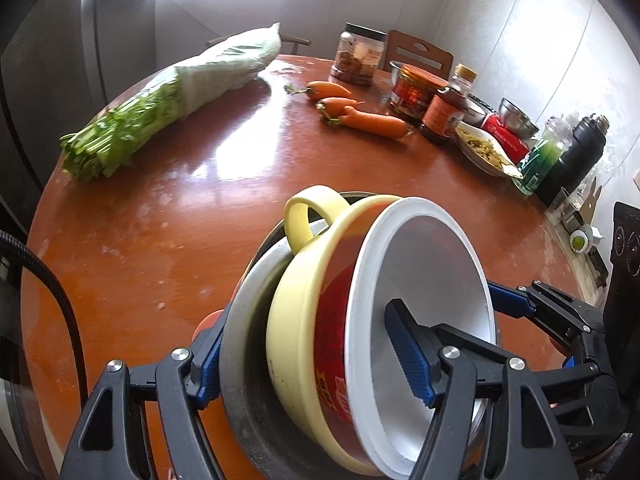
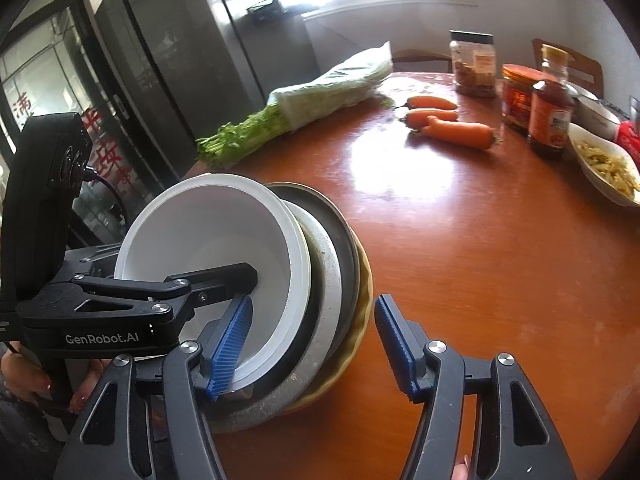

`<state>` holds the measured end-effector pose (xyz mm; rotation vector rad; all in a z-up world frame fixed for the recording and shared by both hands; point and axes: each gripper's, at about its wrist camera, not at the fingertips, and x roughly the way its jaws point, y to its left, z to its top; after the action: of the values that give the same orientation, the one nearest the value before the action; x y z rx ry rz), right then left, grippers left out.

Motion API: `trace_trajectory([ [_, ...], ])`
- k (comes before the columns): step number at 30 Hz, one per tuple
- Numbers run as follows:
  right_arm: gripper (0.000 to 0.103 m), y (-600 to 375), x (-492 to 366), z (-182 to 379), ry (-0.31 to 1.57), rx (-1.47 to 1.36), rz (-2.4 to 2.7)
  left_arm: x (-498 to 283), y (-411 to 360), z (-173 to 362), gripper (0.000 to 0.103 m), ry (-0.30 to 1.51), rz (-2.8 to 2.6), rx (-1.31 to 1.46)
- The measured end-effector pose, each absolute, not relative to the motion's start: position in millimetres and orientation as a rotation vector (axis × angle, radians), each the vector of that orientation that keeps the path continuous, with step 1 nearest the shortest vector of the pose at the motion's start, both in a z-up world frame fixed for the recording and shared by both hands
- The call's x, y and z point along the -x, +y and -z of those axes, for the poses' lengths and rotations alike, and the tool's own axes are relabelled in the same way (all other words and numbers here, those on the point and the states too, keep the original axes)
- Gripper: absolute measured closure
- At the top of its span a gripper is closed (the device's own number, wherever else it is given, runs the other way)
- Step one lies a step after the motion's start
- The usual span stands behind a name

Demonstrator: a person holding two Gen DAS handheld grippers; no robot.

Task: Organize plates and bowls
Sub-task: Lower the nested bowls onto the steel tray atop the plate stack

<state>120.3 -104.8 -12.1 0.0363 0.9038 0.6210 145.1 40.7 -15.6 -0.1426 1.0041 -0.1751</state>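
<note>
A tilted stack of nested bowls [image 1: 400, 320] sits at the near edge of the table [image 1: 160, 240]. Behind it lie 3 carrots [image 1: 360, 116], with bagged greens [image 1: 172, 100] to their left and jars [image 1: 416, 88] to their right.

Counts: 3 carrots [image 1: 362, 114] in a loose cluster; 1 bagged bunch of greens [image 1: 168, 100]; 1 tilted stack of nested dishes: 1 white paper bowl [image 1: 424, 320], 1 yellow handled bowl [image 1: 298, 328], 1 grey metal pan [image 1: 236, 352], plus 1 fluted yellowish dish [image 2: 362, 316] seen from the right wrist. Condiments: 1 clear jar with black lid [image 1: 360, 56], 1 red-lidded jar [image 1: 416, 90], 1 sauce bottle [image 1: 442, 114]. 1 plate of pale food [image 1: 486, 150], 1 green bottle [image 1: 542, 162], 1 black flask [image 1: 576, 158]. 2 grippers: left gripper [image 1: 312, 360], right gripper [image 2: 312, 344]
</note>
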Motion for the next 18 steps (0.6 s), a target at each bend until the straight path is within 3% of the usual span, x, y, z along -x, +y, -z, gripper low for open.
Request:
trace_trajectory([
  [18, 0.041, -151.6, -135.3, 10.8, 0.881, -0.052, -0.566, -171.4, -6.6, 15.5, 0.03, 1.001, 0.204, 0.105],
])
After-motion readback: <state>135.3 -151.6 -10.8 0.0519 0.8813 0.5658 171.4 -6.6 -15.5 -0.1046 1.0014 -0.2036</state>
